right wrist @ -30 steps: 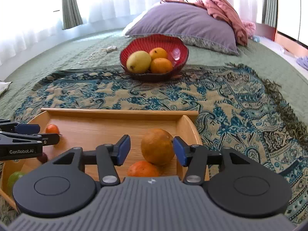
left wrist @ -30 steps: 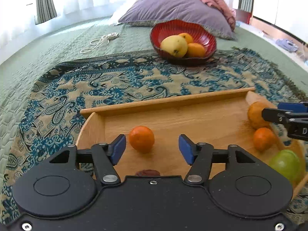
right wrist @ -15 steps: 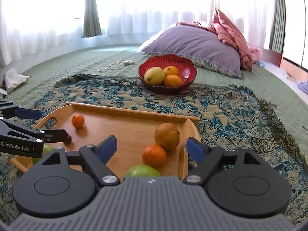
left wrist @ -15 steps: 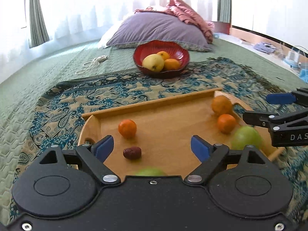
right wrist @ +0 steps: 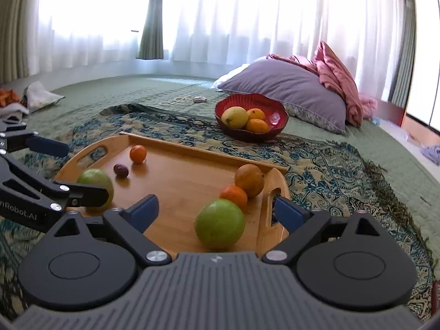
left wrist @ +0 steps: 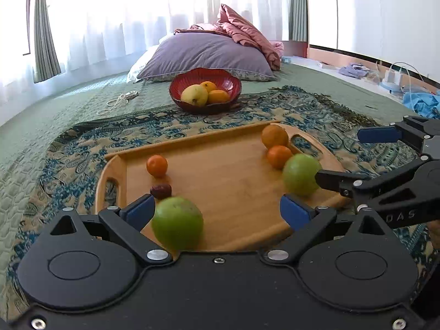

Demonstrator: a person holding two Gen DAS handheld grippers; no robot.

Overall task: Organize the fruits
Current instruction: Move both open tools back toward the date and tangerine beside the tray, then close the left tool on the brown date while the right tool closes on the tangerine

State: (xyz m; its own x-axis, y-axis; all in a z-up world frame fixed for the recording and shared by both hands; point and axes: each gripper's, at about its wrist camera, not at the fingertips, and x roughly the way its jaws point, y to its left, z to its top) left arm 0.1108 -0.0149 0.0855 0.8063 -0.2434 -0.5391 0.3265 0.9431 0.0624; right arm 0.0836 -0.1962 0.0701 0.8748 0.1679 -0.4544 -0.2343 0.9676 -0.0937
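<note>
1. Bedroom with bright curtains; on the green bedspread lies a patterned throw, and on it the wooden tray (left wrist: 220,187).
2. My left gripper (left wrist: 217,210) is wide open and holds nothing; a green apple (left wrist: 177,222) lies just before it.
3. My right gripper (right wrist: 217,210) is also wide open and empty, near the other green apple (right wrist: 219,223).
4. I judge the tray fruits must go to the far red bowl (left wrist: 231,82), which already holds three.

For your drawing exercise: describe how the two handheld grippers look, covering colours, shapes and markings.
Both are black, with two round discs and angular linkages with silver screws, ending in blue pads. The left gripper has a smooth body; the right gripper has a ribbed grey one. White lettering marks their sides.
</note>
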